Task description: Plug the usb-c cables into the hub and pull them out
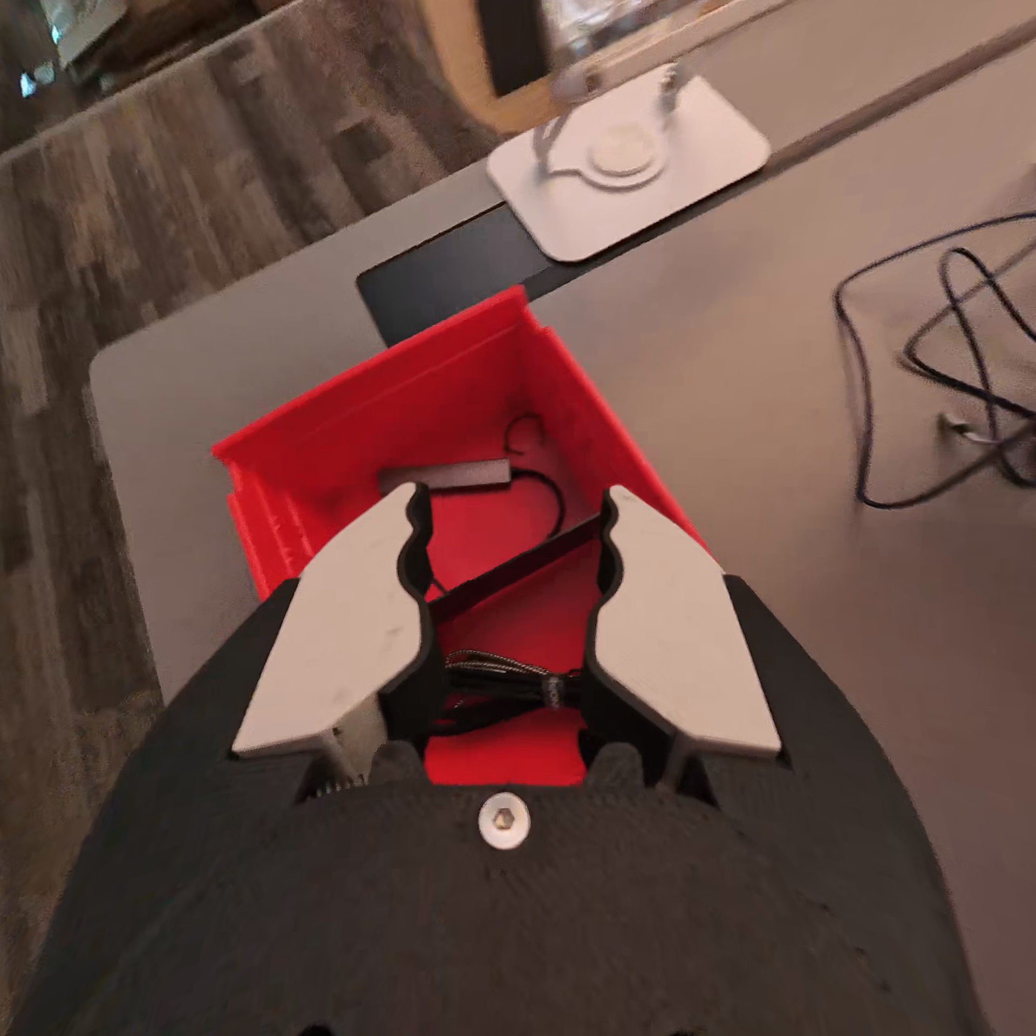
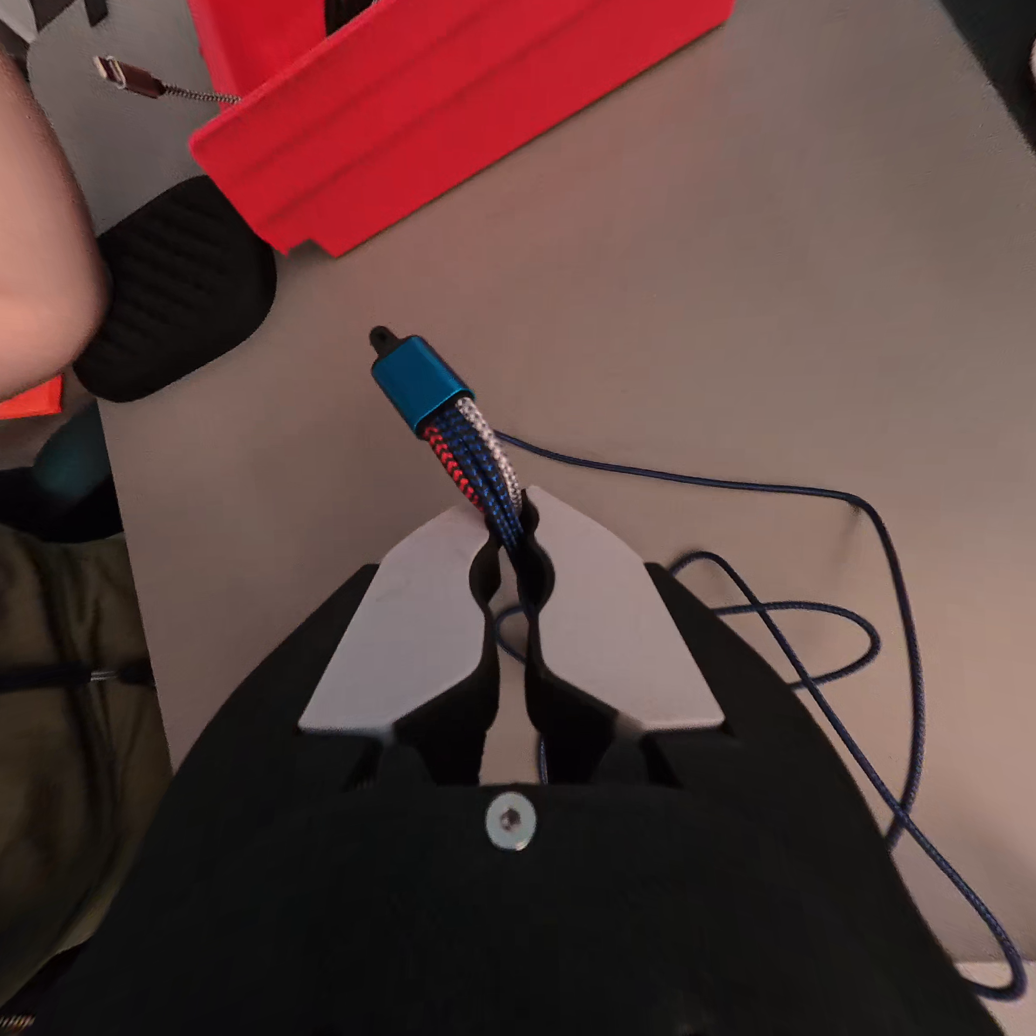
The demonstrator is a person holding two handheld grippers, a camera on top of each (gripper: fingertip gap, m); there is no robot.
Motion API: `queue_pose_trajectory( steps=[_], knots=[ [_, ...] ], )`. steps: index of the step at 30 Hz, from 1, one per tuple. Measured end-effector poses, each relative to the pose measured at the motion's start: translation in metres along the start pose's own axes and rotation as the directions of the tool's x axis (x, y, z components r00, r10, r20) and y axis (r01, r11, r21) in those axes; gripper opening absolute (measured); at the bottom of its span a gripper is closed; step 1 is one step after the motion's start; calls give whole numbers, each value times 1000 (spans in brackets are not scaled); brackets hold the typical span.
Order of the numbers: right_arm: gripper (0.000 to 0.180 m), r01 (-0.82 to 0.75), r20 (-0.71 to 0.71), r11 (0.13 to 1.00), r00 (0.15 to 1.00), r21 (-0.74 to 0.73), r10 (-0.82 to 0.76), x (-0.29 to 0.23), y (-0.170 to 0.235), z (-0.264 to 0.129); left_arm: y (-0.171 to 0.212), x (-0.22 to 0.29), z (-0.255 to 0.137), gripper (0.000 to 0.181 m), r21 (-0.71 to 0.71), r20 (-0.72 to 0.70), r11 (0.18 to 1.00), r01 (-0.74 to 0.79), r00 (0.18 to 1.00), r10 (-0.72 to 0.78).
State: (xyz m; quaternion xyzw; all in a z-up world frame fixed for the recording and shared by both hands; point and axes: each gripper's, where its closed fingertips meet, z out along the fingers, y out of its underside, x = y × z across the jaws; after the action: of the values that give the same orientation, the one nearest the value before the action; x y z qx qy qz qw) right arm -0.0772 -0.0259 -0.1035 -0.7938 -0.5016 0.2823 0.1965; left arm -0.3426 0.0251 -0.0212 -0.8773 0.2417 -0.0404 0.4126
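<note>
In the left wrist view my left gripper [image 1: 514, 493] is open and empty, held over an open red bin [image 1: 392, 392]. A small grey hub [image 1: 445, 472] with a thin black lead lies on the bin floor just beyond the fingertips. A tied bundle of black cable [image 1: 504, 681] lies lower in the bin, between the finger bases. In the right wrist view my right gripper [image 2: 504, 504] is shut on a braided blue, red and white cable bundle [image 2: 476, 465]. The bundle ends in a blue metal sleeve [image 2: 420, 381] that points away above the grey table.
The red bin [image 2: 420, 123] stands beyond the right gripper. A dark red connector on a braided cable [image 2: 129, 73] sticks out to its left. A hand [image 2: 39, 252] holds the other gripper's black handle [image 2: 179, 286]. Thin blue cable loops [image 2: 841, 616] [image 1: 953, 336] lie on the table. A monitor stand base [image 1: 628, 168] stands behind the bin. The gap from one gripper's tips to the other's is roughly 30 cm. The small grey hub [image 1: 445, 472] is about 20 cm from my left fingertips and 35 cm from my right.
</note>
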Motion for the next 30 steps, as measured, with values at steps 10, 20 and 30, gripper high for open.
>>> queue_pose_trajectory(
  steps=[10, 20, 30],
  knots=[
    [4, 93, 139, 986, 988, -138, -74, -37, 13, 21, -4, -20, 67, 37, 57, -27, 979, -196, 980, 198],
    [3, 35, 184, 997, 983, -75, -20, -17, -3, 9, 64, -26, 131, 46, -287, -454, 561, -776, 626, 634],
    [4, 94, 123, 989, 989, -114, -79, -24, -9, 13, 96, -22, 168, 47, -262, -651, 554, -790, 568, 503]
  ],
)
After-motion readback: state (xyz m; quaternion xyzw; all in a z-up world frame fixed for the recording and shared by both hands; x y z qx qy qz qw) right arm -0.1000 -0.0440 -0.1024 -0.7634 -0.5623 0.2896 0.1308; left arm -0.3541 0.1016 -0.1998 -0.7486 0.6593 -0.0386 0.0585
